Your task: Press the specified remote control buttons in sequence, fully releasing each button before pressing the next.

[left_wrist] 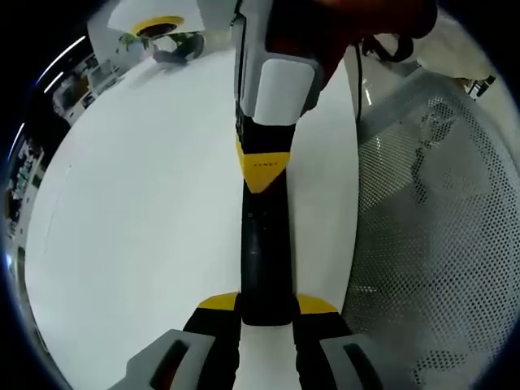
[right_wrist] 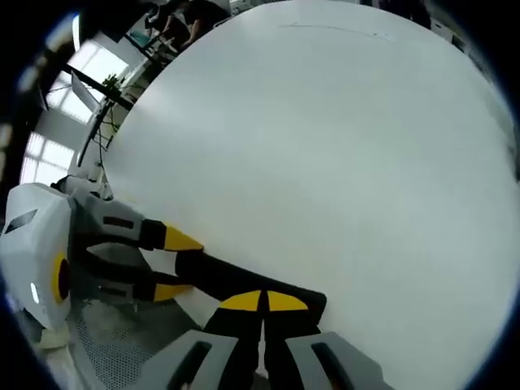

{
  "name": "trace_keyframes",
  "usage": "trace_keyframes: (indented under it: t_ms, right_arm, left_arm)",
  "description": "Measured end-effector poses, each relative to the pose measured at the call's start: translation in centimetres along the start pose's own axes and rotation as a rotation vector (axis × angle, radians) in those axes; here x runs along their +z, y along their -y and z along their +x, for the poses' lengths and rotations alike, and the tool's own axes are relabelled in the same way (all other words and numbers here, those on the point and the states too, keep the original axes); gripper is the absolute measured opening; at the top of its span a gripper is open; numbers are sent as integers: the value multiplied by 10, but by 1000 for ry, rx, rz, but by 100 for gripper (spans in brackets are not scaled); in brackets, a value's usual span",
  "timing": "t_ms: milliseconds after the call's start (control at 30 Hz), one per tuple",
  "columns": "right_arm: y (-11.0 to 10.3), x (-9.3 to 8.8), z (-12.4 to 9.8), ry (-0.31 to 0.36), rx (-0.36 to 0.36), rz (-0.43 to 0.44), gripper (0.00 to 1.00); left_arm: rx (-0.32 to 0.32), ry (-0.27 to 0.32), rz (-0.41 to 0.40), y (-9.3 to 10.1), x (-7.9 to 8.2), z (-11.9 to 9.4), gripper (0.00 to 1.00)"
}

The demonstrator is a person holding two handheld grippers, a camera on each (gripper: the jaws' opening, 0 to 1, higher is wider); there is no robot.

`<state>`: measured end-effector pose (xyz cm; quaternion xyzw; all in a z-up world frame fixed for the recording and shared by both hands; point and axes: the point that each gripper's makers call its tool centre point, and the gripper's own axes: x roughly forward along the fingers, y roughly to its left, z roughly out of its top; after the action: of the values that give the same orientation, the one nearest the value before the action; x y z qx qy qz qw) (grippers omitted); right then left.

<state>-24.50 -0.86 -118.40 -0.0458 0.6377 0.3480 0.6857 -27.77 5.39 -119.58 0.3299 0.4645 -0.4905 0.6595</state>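
Between my left gripper's [left_wrist: 268, 313] yellow-tipped jaws sits the near end of the black remote control [left_wrist: 264, 252], clamped narrow around it and held steady above the white counter [left_wrist: 138, 211]. The remote runs straight away from me in the left gripper view, and at its far end my right gripper [left_wrist: 262, 166] comes down from the top with its yellow tips together on the remote's face. To the right of the remote lies a perforated metal mesh tray [left_wrist: 439, 244], and far off at the upper left stands a small object with a yellow rim that I cannot identify.

As for progress, I judge I am in the middle of a press: the right gripper's tips rest on the remote. Which button lies under them I cannot tell, since the buttons are too dark to make out, so I cannot say how many presses of the sequence are done or left. A full release is still owed before any next press.

From the right gripper view I see what the other hides: my right gripper [right_wrist: 262, 302] has its jaws closed tip to tip, touching the remote control [right_wrist: 244, 284], with nothing held between them. At the left, the left gripper [right_wrist: 166, 264] grasps the remote's end from the side, its white body behind it. Beyond stretches the counter [right_wrist: 341, 162], with windows at the far left.
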Motion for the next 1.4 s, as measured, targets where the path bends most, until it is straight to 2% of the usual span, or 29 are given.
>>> trace_keyframes:
  t_ms: [133, 300, 367, 667, 967, 1100, 1400]
  right_arm:
    - [-6, 0, -3, 11, 11, -6, 0]
    - [-10, -4, 1, -10, 17, -8, 0]
    - [-9, -8, 4, -24, 6, -14, 0]
    - [-6, -6, 4, -3, -6, 4, 0]
    - [-6, -6, 5, -33, -11, 3, 0]
    - [-6, -6, 5, -16, -16, 0, 0]
    - [-8, -8, 2, 10, -9, -16, 0]
  left_arm:
    - [0, -5, 1, 0, 0, 0, 24]
    - [3, -3, -1, 1, 0, -1, 24]
    - [3, -3, -1, 1, 0, -1, 24]
    - [1, -8, 6, 1, 0, 0, 24]
    - [3, -4, 1, 0, 0, 0, 24]
    - [3, -41, -3, 0, 0, 0, 24]
    - [5, -28, -6, 0, 0, 0, 24]
